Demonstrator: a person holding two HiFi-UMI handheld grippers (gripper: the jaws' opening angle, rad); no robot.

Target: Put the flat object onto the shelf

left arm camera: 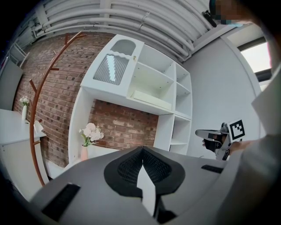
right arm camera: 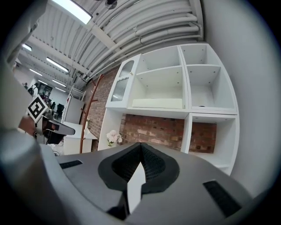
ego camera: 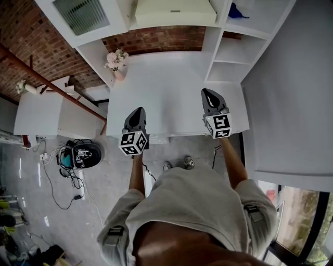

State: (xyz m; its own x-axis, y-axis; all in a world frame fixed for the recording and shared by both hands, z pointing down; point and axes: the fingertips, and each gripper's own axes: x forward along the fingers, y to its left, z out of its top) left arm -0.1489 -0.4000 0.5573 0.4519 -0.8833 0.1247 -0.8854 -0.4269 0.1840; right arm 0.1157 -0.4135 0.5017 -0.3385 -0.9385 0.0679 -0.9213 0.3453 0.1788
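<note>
A red brick wall [left arm camera: 57,83] stands behind a white shelf unit [right arm camera: 184,79] and runs on to the left. Below the unit a white counter [ego camera: 166,98] bears a vase of pale flowers [ego camera: 116,61]. A plain white wall [ego camera: 291,93] closes the right side, with a window [ego camera: 304,218] beside it. Over the grey floor [ego camera: 104,176] trail cables [ego camera: 52,182]; pipes [right arm camera: 145,26] and strip lights [right arm camera: 77,11] cross the ceiling

— What is the white shelf unit [right arm camera: 167,111] carrying?
— On my feed, a pale flat slab [right arm camera: 157,103] lies in its wide middle compartment. A vase of flowers [ego camera: 117,61] stands on the white counter [ego camera: 171,98] below.
— And the floor [ego camera: 104,192]?
— Loose cables [ego camera: 52,182] and a black device [ego camera: 86,155], possibly with headphones beside it.
</note>
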